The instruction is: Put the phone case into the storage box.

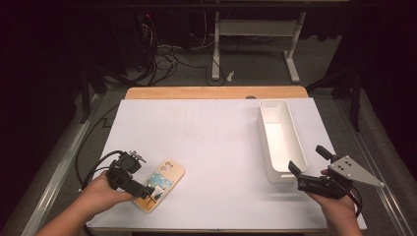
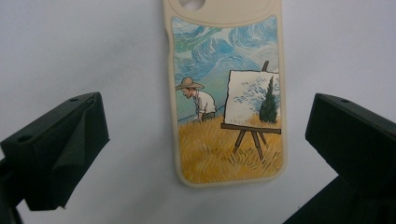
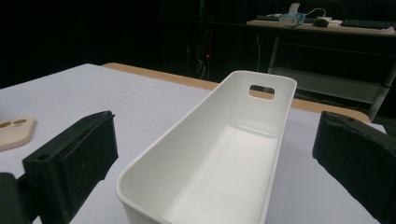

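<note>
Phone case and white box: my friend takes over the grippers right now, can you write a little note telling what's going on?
Left gripper: open, jaws either side of the phone case, not closed on it.
Right gripper: open, holding nothing, facing the near end of the white bin.
The phone case lies flat, picture side up, near the table's front left; the bin stands empty at the right.
Done: nothing moved yet.
Left, probably: grip the case and put it in the bin.

A person's left gripper [image 1: 147, 192] hangs over the near end of a painted phone case [image 1: 164, 181] lying flat on the white table [image 1: 206, 142]. The right gripper [image 1: 309, 167] sits with its jaws apart beside the near end of a long white bin [image 1: 280, 140].
</note>
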